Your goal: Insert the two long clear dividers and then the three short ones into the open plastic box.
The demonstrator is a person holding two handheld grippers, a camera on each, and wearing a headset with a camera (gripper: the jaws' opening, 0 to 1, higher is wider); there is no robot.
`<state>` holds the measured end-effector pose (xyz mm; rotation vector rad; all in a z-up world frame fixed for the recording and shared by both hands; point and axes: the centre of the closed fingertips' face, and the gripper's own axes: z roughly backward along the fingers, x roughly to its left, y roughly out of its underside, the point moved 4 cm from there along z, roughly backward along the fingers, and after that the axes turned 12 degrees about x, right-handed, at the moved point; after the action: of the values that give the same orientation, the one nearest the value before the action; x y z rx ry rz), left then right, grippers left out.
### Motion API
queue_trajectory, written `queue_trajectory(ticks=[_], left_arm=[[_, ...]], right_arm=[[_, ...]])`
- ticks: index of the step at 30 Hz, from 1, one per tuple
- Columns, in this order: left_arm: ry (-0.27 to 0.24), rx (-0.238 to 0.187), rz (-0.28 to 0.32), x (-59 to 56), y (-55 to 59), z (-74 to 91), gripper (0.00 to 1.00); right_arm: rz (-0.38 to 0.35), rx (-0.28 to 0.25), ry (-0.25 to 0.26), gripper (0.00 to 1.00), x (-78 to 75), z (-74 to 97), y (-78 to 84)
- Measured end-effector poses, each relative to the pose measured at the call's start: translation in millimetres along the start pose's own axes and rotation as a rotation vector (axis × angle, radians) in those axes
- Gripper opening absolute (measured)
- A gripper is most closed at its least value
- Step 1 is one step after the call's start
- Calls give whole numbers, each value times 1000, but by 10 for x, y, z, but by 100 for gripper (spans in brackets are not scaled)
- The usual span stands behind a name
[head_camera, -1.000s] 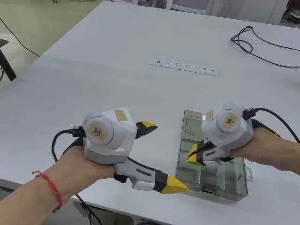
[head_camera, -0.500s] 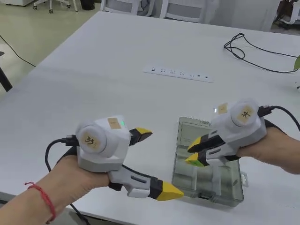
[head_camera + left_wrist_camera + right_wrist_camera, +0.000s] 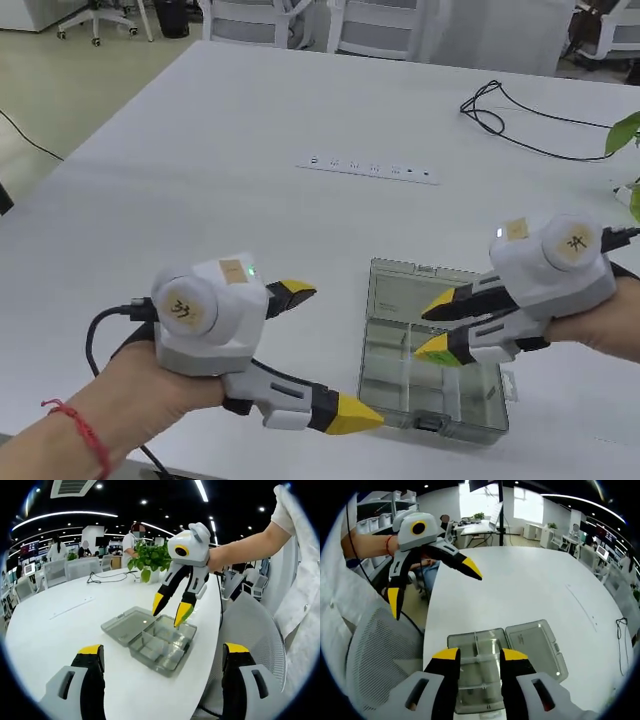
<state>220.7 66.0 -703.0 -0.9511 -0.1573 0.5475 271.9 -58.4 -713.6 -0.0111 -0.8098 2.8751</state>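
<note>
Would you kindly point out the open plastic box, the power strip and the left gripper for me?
plastic box (image 3: 400, 290), head view, on its opened lid.
power strip (image 3: 368, 169), head view, on the middle of its top face.
left gripper (image 3: 340, 355), head view, midway between its two yellow fingertips.

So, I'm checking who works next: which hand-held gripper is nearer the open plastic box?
Right. The right hand-held gripper hangs over the plastic box, jaws apart. The left hand-held gripper sits beside it, over the table, jaws wide.
</note>
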Motion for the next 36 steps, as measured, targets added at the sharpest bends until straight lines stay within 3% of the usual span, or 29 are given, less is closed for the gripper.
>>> queue_trajectory(ticks=[13,20,36], left_arm=[[13,1,-10,-23,-28,-39,100],[18,1,-11,-34,-33,-59,100],[17,5,-2,-9,-8,-66,100]], right_arm=[[-43,10,34,43,-31,277,349],[-56,36,48,47,25,404,553],[-72,189,45,56,-38,519,1327]])
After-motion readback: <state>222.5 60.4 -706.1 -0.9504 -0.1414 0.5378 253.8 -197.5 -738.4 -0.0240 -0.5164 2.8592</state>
